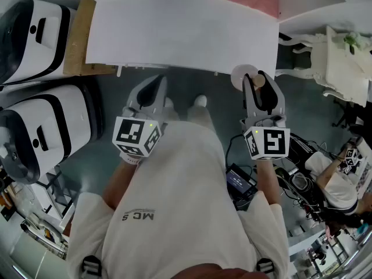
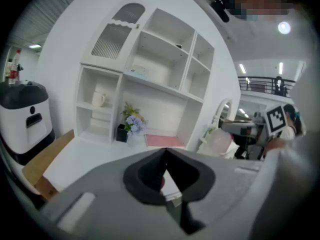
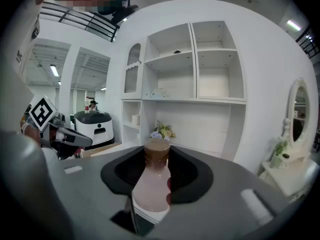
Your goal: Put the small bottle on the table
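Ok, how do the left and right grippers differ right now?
The right gripper grips the small bottle; the left gripper holds nothing. The right gripper's jaws stand apart around the bottle; the left gripper's meet at the tips. Both point toward the white table, near its front edge.

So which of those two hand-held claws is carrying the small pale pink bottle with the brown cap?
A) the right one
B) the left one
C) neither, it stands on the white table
A: in the right gripper view, the small pale pink bottle with the brown cap sits clamped between the jaws of the right gripper, while the left gripper is closed on nothing.
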